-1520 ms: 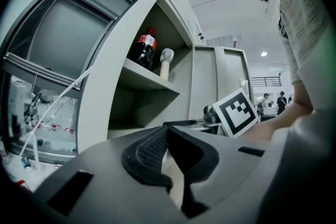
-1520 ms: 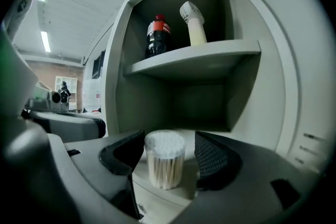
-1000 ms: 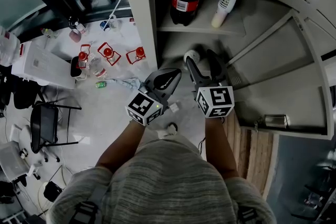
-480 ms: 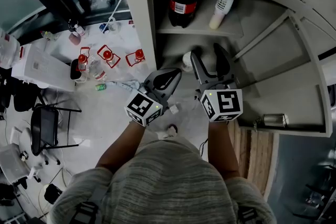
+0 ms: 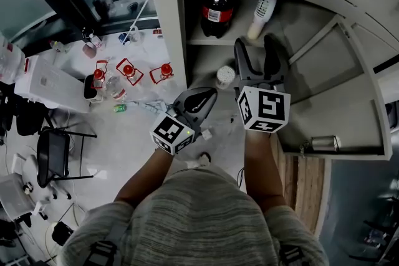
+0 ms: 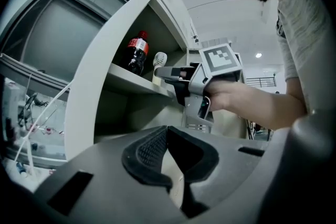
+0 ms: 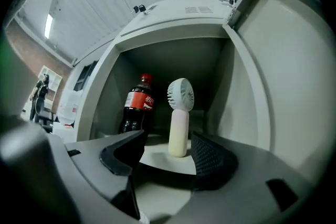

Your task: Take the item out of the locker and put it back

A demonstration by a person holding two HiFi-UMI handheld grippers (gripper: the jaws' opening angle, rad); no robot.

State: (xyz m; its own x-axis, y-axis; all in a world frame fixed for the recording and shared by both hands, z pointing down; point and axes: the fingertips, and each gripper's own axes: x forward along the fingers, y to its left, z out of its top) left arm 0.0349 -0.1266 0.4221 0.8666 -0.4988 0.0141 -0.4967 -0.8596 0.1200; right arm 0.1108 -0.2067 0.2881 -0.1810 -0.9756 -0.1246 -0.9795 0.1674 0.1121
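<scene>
right gripper [image 7: 167, 157], jaws apart, faces the handheld fan [image 7: 179, 123].

the locker [image 5: 163, 22] stands open, its door [image 5: 349, 90] swung off to the right, so the upper shelf [image 5: 299, 25] is reachable straight in. the right gripper [image 5: 257, 42] faces it, jaws spread wide, with clear air ahead — the fan [image 7: 179, 118] stands upright in line with their gap, touching neither. the cola bottle [image 7: 136, 105] crowds the shelf's left near the fan; bare shelf lies to the fan's right.
</scene>
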